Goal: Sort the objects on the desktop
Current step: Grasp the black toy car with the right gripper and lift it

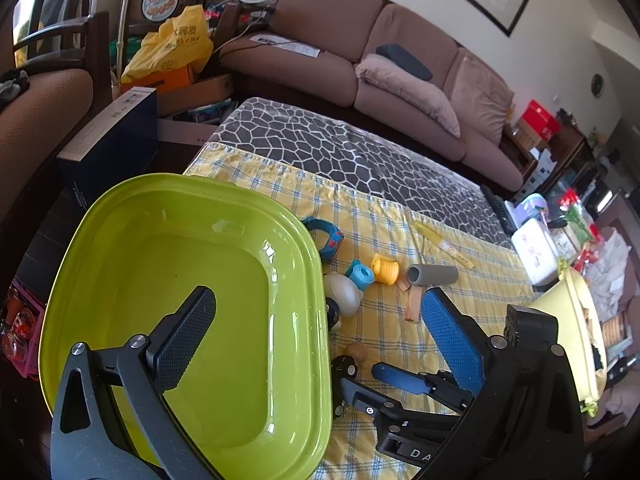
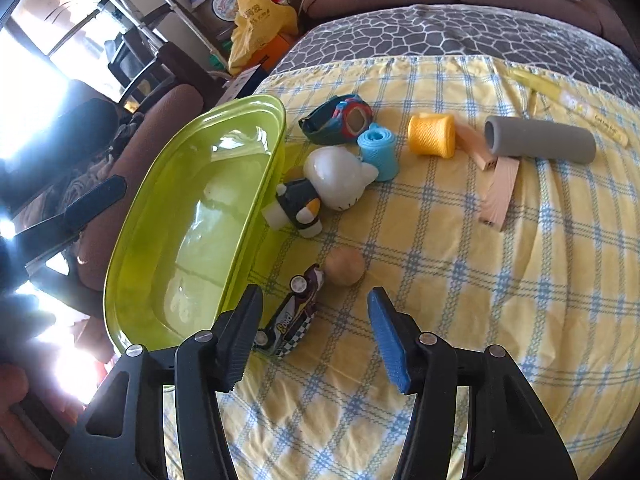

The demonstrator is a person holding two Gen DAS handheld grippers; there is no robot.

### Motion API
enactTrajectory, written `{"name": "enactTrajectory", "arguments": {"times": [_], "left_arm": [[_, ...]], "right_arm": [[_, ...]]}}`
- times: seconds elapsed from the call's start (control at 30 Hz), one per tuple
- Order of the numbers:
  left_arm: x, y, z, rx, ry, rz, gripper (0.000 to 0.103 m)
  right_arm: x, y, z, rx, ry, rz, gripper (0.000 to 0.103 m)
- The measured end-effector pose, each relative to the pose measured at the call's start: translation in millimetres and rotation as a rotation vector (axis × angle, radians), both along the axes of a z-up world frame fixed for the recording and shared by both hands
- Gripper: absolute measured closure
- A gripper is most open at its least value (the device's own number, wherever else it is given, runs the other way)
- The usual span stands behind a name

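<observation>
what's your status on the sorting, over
Right gripper open, toy car between its jaws, not gripped. Left gripper open, empty, at green tub. Tub empty. Brown ball just beyond the car.

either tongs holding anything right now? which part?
Nothing is held. The right tongs are open around the toy car, pads not touching it. The left tongs are open over the green tub.
</observation>
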State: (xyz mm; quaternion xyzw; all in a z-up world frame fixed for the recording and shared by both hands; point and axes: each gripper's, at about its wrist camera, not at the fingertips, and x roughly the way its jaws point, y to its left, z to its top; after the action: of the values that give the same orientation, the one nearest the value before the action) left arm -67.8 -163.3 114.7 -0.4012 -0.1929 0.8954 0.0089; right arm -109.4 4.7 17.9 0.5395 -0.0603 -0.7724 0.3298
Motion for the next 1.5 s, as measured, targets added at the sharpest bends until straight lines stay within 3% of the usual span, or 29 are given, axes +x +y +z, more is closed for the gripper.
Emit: {"name": "enactTrajectory", "arguments": {"times": [0.23, 0.3, 0.33, 0.5, 0.67, 0.77, 0.87, 0.93, 1.0, 1.03, 1.17, 1.33, 1.47, 1.5], "left_arm": [[0, -2, -1, 0.007, -0.004, 0.002, 0.000], [0, -2, -1, 0.007, -0.004, 0.002, 0.000], [0, -2, -1, 0.007, -0.004, 0.001, 0.000], [-2, 2, -2, 0.002, -0.008, -0.015, 0.000], [-5, 11, -4, -0.020, -0.020, -0.056, 0.000], [-9, 23, -5, -0.078, -0.036, -0.113, 0.000], [-14, 47, -10, -0.199, -0.075, -0.203, 0.000], [-18, 65, -18, -0.272, -0.110, -0.266, 0.006], [-21, 78, -27, -0.328, -0.138, -0.300, 0.030], [-23, 83, -31, -0.341, -0.150, -0.310, 0.035], [-25, 99, -39, -0.374, -0.160, -0.358, 0.039], [-27, 117, -44, -0.433, -0.167, -0.434, 0.057], [-30, 127, -53, -0.423, -0.202, -0.481, 0.078], [-30, 130, -54, -0.431, -0.204, -0.490, 0.078]], "right_arm": [[1, -10, -9, 0.004, -0.021, -0.005, 0.051], [1, -12, -10, 0.007, -0.022, 0.010, 0.079], [2, -13, -10, 0.009, -0.020, 0.018, 0.081], [7, -13, -1, 0.010, 0.015, 0.048, 0.082], [-2, 17, 22, 0.003, 0.069, -0.022, 0.082], [-10, 46, 41, 0.018, 0.122, -0.096, 0.082], [-16, 76, 59, -0.002, 0.157, -0.161, 0.082], [-20, 91, 69, -0.018, 0.171, -0.191, 0.082], [-22, 103, 76, -0.030, 0.181, -0.209, 0.082], [-23, 106, 78, -0.035, 0.184, -0.215, 0.082], [-23, 116, 82, -0.047, 0.183, -0.220, 0.082], [-17, 119, 86, -0.058, 0.182, -0.204, 0.082], [-14, 120, 87, -0.055, 0.186, -0.191, 0.082], [-13, 121, 87, -0.054, 0.186, -0.189, 0.082]]}}
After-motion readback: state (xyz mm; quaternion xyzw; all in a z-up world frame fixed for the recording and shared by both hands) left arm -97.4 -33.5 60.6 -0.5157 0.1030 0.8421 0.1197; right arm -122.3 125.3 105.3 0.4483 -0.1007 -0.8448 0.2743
